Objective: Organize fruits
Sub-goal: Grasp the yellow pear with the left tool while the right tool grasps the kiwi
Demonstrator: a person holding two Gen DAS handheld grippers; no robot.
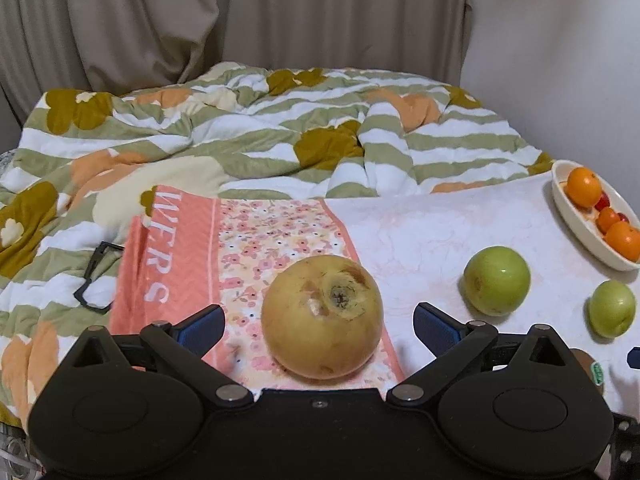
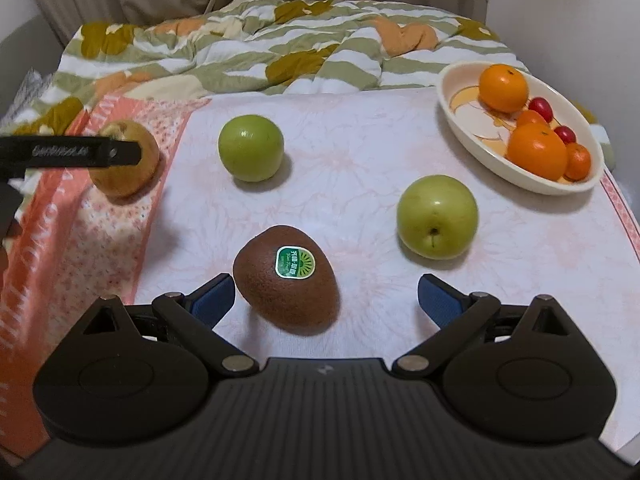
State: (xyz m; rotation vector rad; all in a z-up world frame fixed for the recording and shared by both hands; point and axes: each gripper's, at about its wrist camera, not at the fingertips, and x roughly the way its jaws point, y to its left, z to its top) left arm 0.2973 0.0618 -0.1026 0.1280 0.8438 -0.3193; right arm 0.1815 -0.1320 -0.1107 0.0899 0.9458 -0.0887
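1. Your left tool (image 1: 320, 326) is spread wide, with the yellow-brown pear (image 1: 322, 317) lying between its blue pads, touching neither.
2. That pear sits on the floral orange band along the left edge of the cloth (image 2: 360, 152) that covers the bed.
3. Your right tool (image 2: 326, 296) is released too; the kiwi (image 2: 286, 276) with its green sticker lies just beside the left pad.
4. Two green apples (image 2: 251, 148) (image 2: 437, 216) rest on the white middle of the cloth, beyond the kiwi.
5. The oval dish (image 2: 472, 136) at the far right corner holds oranges (image 2: 503, 87) and small red fruits.
6. Black glasses (image 1: 94, 278) lie on the rumpled quilt (image 1: 256, 128) past the cloth's left edge.
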